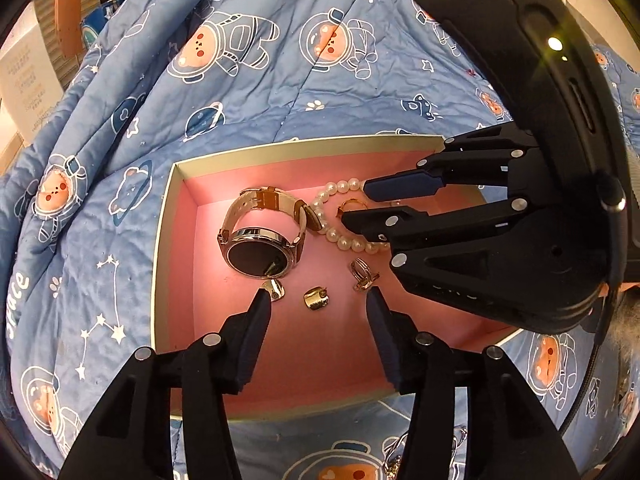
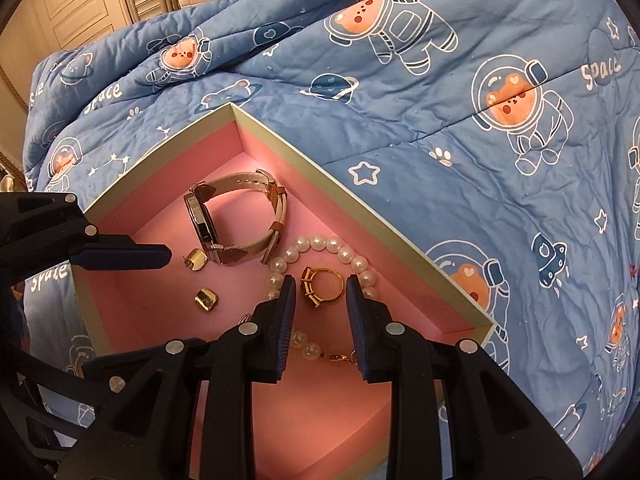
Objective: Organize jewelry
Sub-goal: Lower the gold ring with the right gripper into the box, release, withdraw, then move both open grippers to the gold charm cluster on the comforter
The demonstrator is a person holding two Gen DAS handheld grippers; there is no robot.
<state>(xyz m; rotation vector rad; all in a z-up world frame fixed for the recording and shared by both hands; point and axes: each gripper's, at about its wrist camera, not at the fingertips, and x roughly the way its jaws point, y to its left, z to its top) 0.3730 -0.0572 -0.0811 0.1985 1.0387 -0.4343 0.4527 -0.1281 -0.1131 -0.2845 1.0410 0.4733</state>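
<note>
A pink-lined box (image 1: 176, 216) (image 2: 360, 200) lies on the bed. In it are a watch (image 1: 260, 240) (image 2: 236, 220), a pearl bracelet (image 1: 340, 236) (image 2: 332, 246), a gold ring with a dark stone (image 2: 320, 286) (image 1: 352, 204), two gold ear studs (image 1: 316, 298) (image 1: 274, 290) (image 2: 206, 300) (image 2: 196, 259) and a rose-gold ring (image 1: 362, 276). My left gripper (image 1: 318, 300) is open over the box, its tips on either side of the studs. My right gripper (image 2: 322, 288) (image 1: 356, 204) is open with the gold ring between its fingers, not touching it.
A blue quilt (image 1: 280, 80) (image 2: 440, 100) with astronaut bears surrounds the box and rises in folds behind it. A chain piece (image 1: 394, 456) lies on the quilt in front of the box. A door and furniture (image 2: 80, 0) stand beyond the bed.
</note>
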